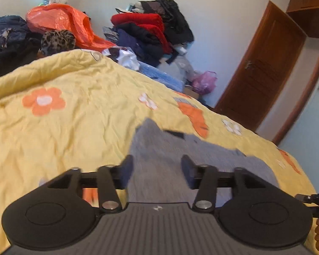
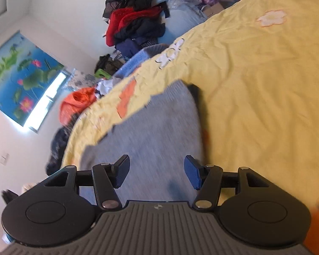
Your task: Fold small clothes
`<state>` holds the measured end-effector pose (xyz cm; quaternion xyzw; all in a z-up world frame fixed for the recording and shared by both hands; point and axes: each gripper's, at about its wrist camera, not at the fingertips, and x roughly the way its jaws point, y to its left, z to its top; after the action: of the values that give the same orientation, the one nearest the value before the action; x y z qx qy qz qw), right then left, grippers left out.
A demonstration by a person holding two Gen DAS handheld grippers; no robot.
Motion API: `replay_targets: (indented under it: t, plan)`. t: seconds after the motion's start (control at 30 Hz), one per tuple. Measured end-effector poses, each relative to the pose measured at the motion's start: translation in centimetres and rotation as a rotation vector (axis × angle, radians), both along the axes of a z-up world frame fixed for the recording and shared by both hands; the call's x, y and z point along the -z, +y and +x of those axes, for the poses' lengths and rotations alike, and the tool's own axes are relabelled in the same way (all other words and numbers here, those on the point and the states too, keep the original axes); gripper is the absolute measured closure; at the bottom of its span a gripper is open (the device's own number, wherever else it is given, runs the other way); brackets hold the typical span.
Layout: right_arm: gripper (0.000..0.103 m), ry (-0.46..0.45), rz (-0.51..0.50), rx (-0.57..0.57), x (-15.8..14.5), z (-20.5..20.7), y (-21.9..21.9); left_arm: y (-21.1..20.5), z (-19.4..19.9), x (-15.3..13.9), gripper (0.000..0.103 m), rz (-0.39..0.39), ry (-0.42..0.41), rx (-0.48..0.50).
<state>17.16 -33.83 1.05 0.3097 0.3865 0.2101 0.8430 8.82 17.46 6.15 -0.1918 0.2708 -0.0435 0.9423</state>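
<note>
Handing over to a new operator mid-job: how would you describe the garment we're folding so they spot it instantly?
Find the big yellow quilt with orange and white flowers covering the bed. On it, right in front of both open grippers, left and right, lies a flat grey knitted garment. It is the only grey piece on the quilt; the other clothes are piled beyond the bed.

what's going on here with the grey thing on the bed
A person holds a two-finger tool in each hand over a small grey knit garment lying on a yellow flowered quilt. The left tool and the right tool are both open, with the grey cloth showing between their fingers, and neither has clamped it. Both views are motion-blurred, so whether they touch the cloth is unclear. Heaps of other clothes sit beyond the bed.
</note>
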Motion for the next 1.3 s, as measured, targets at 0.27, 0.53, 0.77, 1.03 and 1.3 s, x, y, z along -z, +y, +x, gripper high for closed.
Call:
replay_targets:
  t: [0.27, 0.53, 0.77, 1.03, 1.3]
  plan:
    - [0.041, 0.045, -0.076, 0.083, 1.5, -8.6, -2.4, -1.4, -6.8, 4.6, 0.034, -0.193, 0.142, -0.033]
    - [0.047, 0.071, 0.159, 0.166, 3.9, -6.6, -0.2, -0.2, -5.0, 8.6, 0.034, -0.803, 0.125, -0.096]
    - [0.048, 0.069, 0.131, 0.132, 3.8, -5.5, 2.1, -0.2, -8.2, 6.3, 0.034, -0.729, 0.138, -0.086]
    - [0.047, 0.06, 0.128, 0.162, 3.8, -5.8, 2.3, -0.4, -7.1, 7.8, 0.036, -0.617, 0.154, -0.192]
    - [0.089, 0.072, 0.07, 0.174, 5.0, -3.5, 4.4, -1.8, -2.0, 8.8, 0.096, -0.521, 0.185, -0.225]
